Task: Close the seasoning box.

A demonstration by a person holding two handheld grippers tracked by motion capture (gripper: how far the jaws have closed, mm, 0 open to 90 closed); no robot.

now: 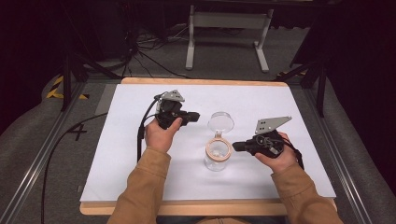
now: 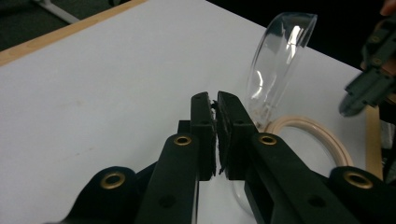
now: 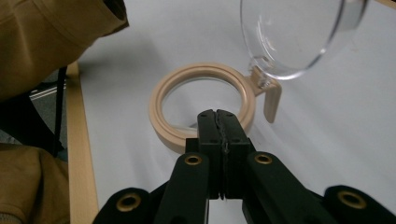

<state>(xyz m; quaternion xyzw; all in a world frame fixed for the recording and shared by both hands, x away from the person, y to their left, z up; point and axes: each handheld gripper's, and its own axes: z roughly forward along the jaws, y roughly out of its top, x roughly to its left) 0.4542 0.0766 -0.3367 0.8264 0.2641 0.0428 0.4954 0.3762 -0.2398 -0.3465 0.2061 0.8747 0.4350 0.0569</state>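
One clear jar (image 1: 217,156) with a tan rim and hinged lid (image 1: 220,122) swung up, mid-table on the white sheet (image 1: 130,154), left gripper (image 1: 195,115) level beside the lid, jaws nearly together, empty, right gripper (image 1: 235,146) at the rim, jaws clenched, empty, two tan-sleeved forearms

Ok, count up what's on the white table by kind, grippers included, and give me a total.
Clear jars with a hinged lid standing open: 1
Hand-held grippers, left and right: 2
Total: 3
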